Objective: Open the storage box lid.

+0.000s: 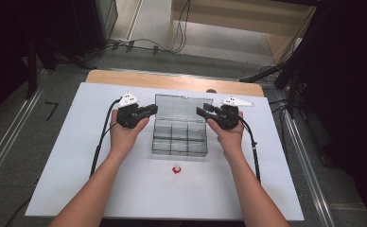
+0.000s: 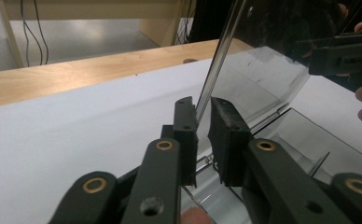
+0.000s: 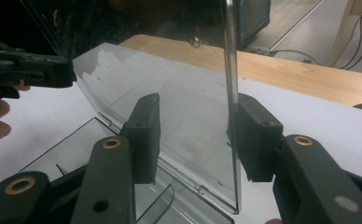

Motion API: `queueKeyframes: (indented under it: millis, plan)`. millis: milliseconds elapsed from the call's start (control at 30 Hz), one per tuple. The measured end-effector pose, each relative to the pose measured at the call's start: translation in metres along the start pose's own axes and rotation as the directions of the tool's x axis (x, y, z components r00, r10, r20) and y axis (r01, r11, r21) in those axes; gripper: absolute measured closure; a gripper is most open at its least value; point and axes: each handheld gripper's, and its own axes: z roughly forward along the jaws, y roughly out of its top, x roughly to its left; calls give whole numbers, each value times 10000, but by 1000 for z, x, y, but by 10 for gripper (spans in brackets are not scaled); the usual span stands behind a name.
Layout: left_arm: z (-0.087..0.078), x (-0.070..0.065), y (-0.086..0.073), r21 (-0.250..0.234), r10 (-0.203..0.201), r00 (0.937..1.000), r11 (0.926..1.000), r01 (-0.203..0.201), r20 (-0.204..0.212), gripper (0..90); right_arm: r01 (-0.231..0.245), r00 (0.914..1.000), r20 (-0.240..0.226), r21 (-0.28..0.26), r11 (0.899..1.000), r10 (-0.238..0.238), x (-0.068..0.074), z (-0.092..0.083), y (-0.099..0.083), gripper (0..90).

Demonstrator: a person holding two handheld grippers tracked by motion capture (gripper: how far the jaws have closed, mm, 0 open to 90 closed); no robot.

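Black jaws of the left gripper (image 2: 202,135) rise closest to the lens in the left gripper view, nearly closed, with the left edge of a clear plastic lid (image 2: 258,79) running up between their pads; the near pad touches that edge, and the gap on the other side is too thin to judge. In the high view the same left gripper (image 1: 149,111) sits in the person's left hand (image 1: 125,135), pointing inward at the lid's left edge.

On the opposite side the right gripper (image 3: 195,128) stands with its jaws apart, straddling the lid's right edge (image 3: 230,93); one pad lies just beside that edge, the other is clear of the pane. From above, the right gripper (image 1: 204,112) is held in the right hand (image 1: 229,132) and points at the lid's right edge.

That lid belongs to a transparent compartment box (image 1: 179,137) resting on the white table top (image 1: 77,156), between the two hands. It is hinged at the back and stands raised, roughly upright. Its base is split by clear dividers into small rectangular cells, and the whole thing is colourless and glossy, with dark reflections on the pane.

Nearer the person, just in front of the box and apart from it, lies a small red piece (image 1: 176,169).
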Motion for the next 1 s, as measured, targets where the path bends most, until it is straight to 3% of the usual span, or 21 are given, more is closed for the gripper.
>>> queueKeyframes:
  millis: [267,633,1000]
  plan:
    - [8,1,-5,129,-223,9995,9997,220,235,679,-62,10000,-39,206,9998,63,-2,5,-8,506]
    - [14,3,-9,140,-703,9965,9975,697,458,620,-467,9989,-20,337,9983,468,-5,11,-19,487]
    - [19,6,-13,272,-846,9952,9962,833,497,575,-853,9963,140,675,9941,846,-9,22,-26,485]
